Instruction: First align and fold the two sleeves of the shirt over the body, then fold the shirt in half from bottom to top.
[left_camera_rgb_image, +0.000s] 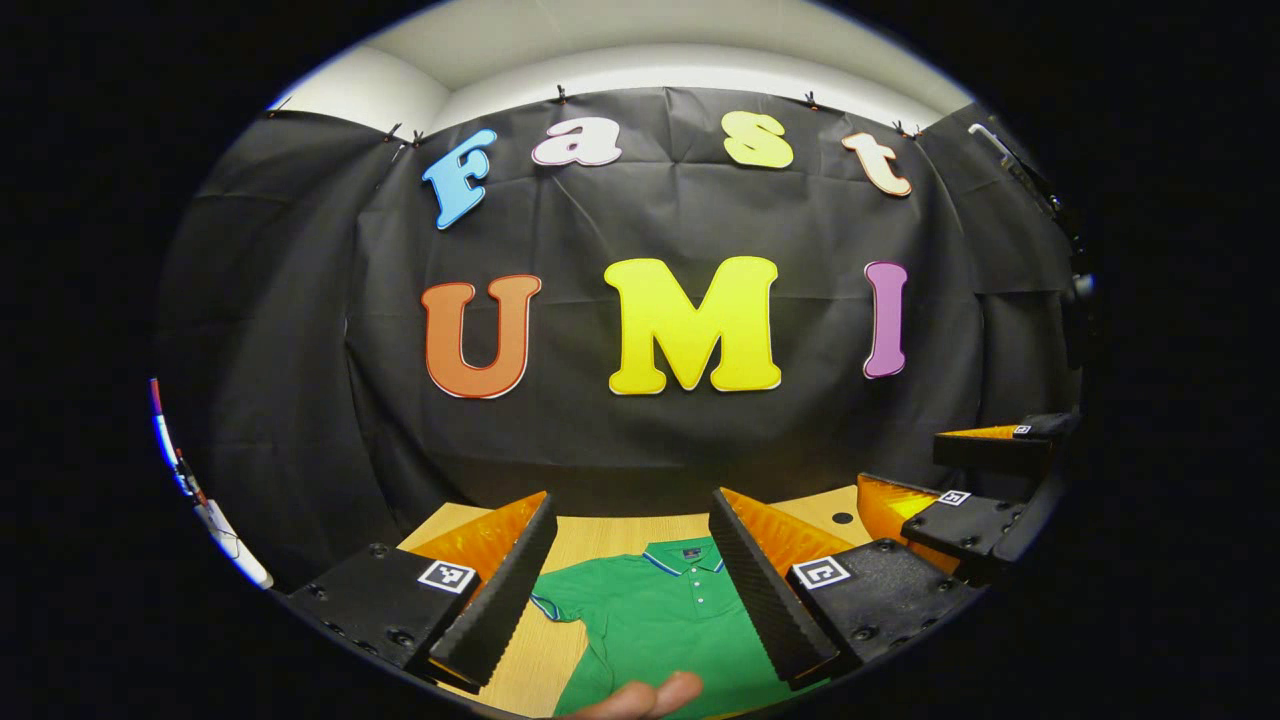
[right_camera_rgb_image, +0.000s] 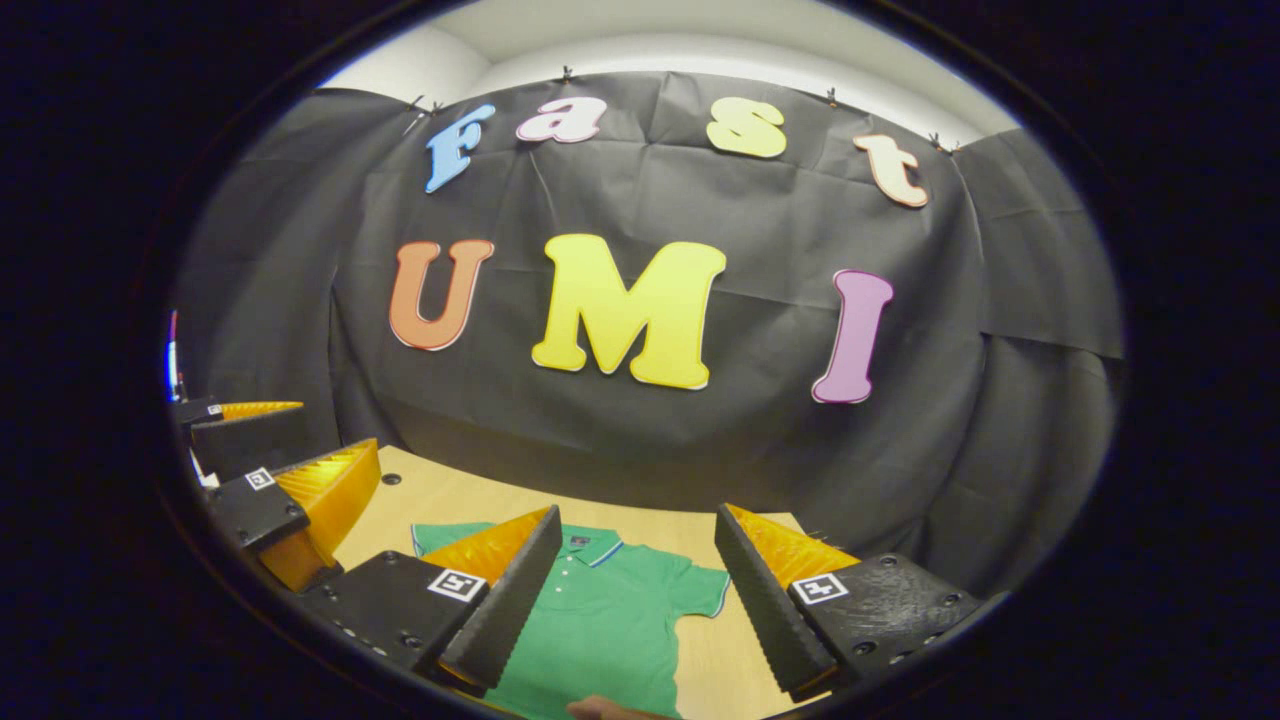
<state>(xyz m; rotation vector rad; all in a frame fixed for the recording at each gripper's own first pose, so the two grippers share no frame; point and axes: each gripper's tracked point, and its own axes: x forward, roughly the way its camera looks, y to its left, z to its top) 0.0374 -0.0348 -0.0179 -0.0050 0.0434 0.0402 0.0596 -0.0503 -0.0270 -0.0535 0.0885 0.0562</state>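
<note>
Left gripper view looks over a green shirt that lies flat on a wooden table. The shirt's collar points to the far black wall. One short sleeve sticks out to the side and is not folded over. The left gripper hangs above the shirt with its two fingers wide apart, and it holds nothing. A bit of a hand shows at the bottom edge, over the shirt. The right gripper is off to the side, up in the air, and its fingers stand apart too.

In the right gripper view, the shirt lies on the table with its other sleeve spread out flat. The right gripper is above it, fingers wide apart, with nothing in them. The left gripper is off to the side.
</note>
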